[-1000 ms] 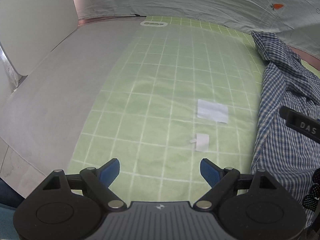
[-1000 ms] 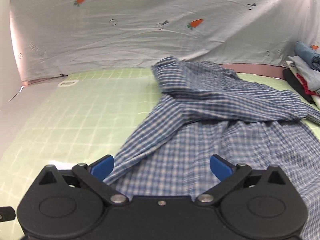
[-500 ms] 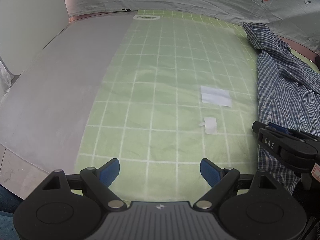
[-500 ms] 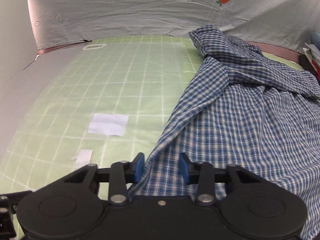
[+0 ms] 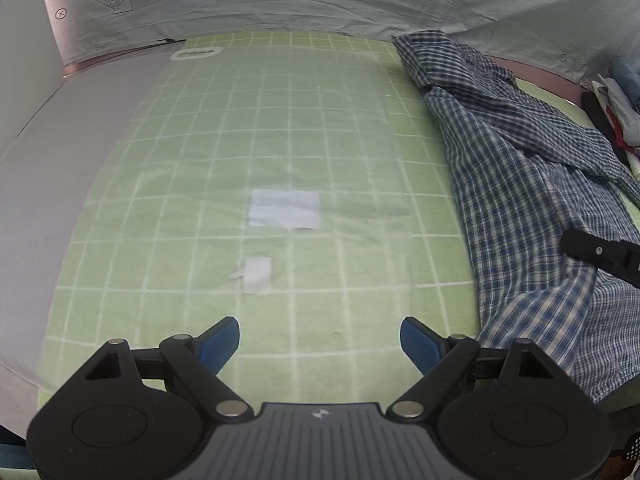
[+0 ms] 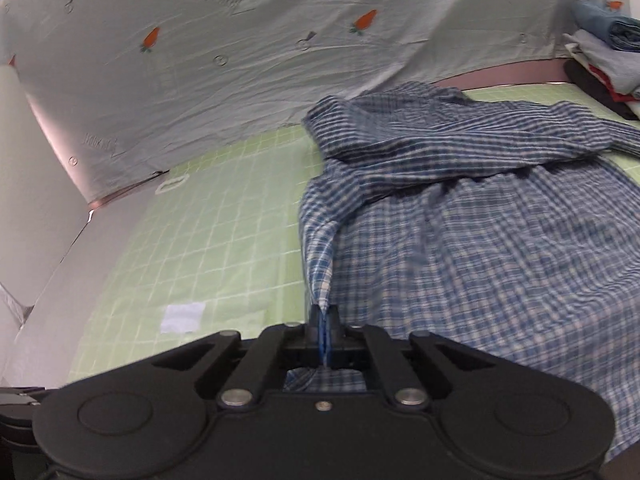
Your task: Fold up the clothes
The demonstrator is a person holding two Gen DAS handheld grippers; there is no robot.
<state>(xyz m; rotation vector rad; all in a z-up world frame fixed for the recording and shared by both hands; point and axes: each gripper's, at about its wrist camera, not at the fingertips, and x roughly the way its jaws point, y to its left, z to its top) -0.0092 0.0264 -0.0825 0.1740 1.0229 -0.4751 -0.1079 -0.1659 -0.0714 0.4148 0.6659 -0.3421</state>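
Observation:
A blue and white checked shirt lies crumpled on the green gridded mat, its collar end towards the back. My right gripper is shut on the shirt's left edge, and the cloth rises in a taut ridge from its blue pads. In the left wrist view the same shirt fills the right side, with the right gripper's black body over it. My left gripper stands open above bare mat, well left of the shirt, with nothing between its fingers.
Two white patches mark the mat ahead of the left gripper. A pale sheet with carrot prints hangs behind. Folded clothes are stacked at the far right. Grey table surface lies left of the mat.
My right gripper went from wide open over the shirt to shut on its left edge, lifting a ridge of cloth. The left view swung right, bringing more of the shirt into sight.

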